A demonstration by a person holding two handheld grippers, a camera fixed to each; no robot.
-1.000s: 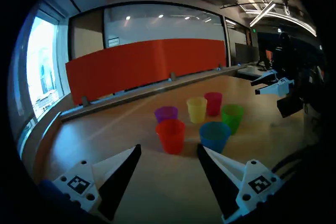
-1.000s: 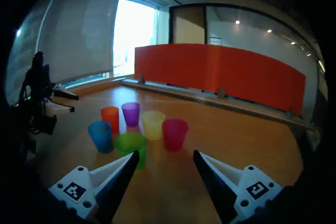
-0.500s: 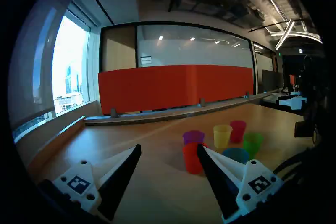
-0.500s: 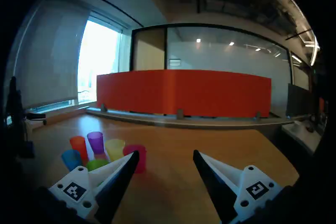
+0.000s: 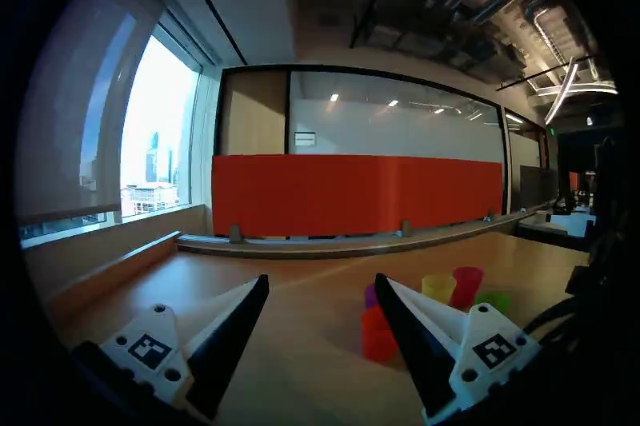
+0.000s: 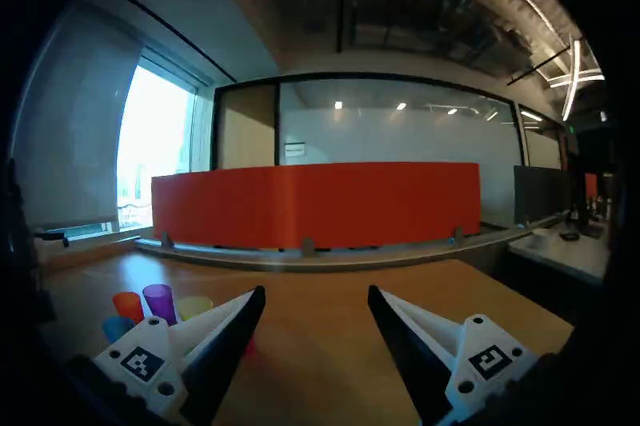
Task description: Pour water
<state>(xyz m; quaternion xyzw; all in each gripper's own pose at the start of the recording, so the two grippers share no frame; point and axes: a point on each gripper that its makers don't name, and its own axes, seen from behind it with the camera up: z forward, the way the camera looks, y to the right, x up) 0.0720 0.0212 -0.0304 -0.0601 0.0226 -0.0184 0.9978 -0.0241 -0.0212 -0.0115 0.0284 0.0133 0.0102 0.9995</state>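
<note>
Several coloured plastic cups stand grouped on the wooden table (image 5: 240, 274). In the left gripper view the red cup (image 5: 376, 335) is nearest, just left of my right finger. The purple cup (image 5: 370, 296) is partly hidden behind it, and the yellow cup (image 5: 438, 287), pink cup (image 5: 467, 284) and green cup (image 5: 497, 300) sit farther right. My left gripper (image 5: 320, 278) is open and holds nothing. In the right gripper view the red cup (image 6: 126, 304), purple cup (image 6: 159, 301), yellow cup (image 6: 191, 307) and blue cup (image 6: 114, 328) sit low at the left, partly behind my left finger. My right gripper (image 6: 314, 292) is open and holds nothing.
An orange partition panel (image 5: 356, 194) runs along the table's far edge above a grey rail (image 6: 320, 256). Beyond it is a glass-walled room. Bright windows (image 5: 152, 162) line the left side. A second desk (image 6: 560, 246) with small items stands at the right.
Both views have tilted upward and swung off the cups. The cups slid down and to the side in each view, and more wall and ceiling shows. Both grippers stayed open.
</note>
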